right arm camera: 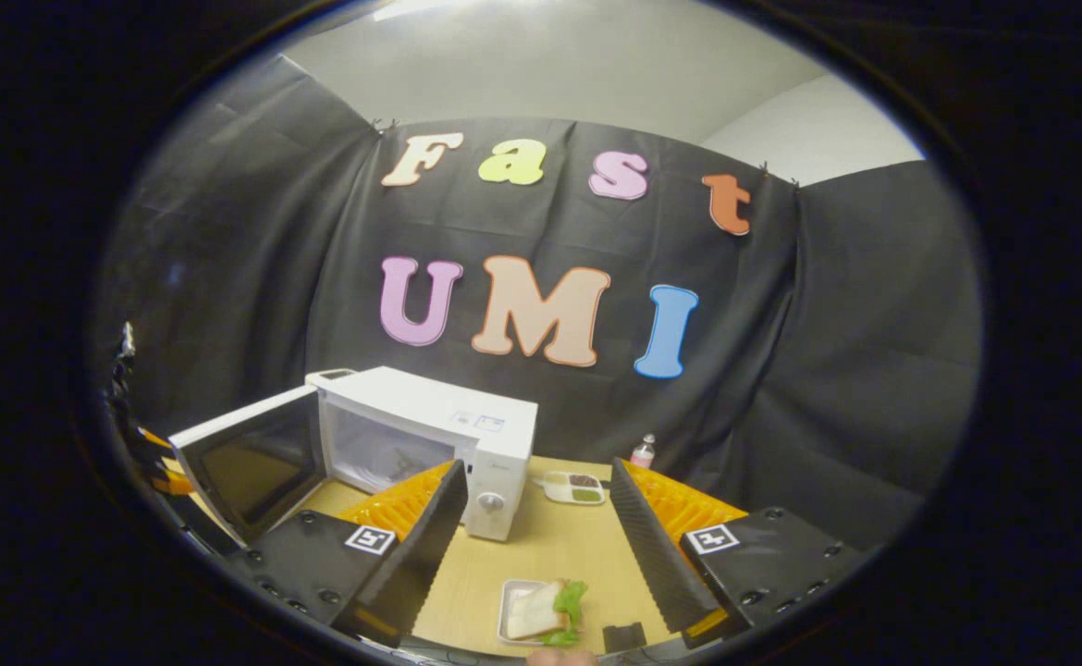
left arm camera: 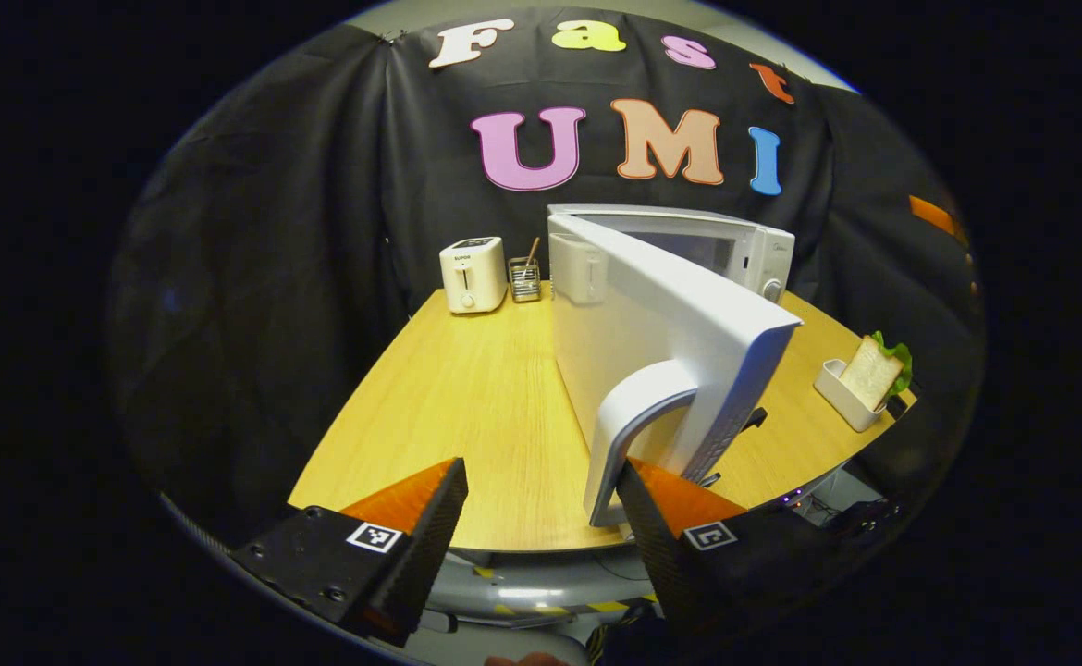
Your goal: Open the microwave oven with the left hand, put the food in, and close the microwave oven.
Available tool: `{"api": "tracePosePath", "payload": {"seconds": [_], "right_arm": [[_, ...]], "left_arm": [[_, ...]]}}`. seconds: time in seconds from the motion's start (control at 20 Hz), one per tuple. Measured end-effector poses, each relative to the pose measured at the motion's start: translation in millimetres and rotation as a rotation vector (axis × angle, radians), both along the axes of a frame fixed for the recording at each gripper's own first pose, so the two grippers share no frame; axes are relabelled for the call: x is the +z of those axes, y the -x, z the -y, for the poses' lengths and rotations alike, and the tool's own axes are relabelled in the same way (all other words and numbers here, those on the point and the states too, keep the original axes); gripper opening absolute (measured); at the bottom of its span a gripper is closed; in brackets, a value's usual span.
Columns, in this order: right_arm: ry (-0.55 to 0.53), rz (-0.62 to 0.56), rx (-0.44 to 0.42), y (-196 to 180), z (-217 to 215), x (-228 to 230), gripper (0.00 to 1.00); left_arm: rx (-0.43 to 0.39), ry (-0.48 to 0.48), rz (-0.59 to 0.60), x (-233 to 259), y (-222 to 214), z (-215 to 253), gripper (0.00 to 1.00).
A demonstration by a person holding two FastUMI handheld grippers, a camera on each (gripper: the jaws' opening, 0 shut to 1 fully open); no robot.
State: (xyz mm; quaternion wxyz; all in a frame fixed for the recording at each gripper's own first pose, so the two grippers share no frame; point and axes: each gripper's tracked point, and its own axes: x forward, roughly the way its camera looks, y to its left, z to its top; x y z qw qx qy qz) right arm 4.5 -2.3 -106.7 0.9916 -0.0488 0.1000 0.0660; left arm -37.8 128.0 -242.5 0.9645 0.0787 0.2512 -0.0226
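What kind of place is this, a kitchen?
Probably a mock kitchen set up in a booth, not a real one: a microwave with its door open, a toaster and a sandwich sit on one wooden table against black cloth.

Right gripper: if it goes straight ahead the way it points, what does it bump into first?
Probably the wooden table just past the sandwich with green lettuce in its white tray, which sits low between the open right gripper fingers. Depth is hard to judge here.
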Motion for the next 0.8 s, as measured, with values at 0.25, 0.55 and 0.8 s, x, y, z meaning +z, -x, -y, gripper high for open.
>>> {"api": "tracePosePath", "payload": {"seconds": [0.25,0.55,0.8], "right_arm": [[0.031,-0.098,0.016,-0.8,-5.0,-60.9,0.98],[-0.019,-0.324,-0.072,1.6,20.9,-161.2,0.98],[-0.067,-0.528,-0.202,-2.3,53.3,-243.1,0.98]], "left_arm": [[-0.069,-0.057,0.056,52.1,25.4,12.6,0.92],[0.094,0.058,0.244,122.9,20.7,19.1,0.96],[0.061,0.185,0.19,111.8,24.1,63.2,0.93]]}}
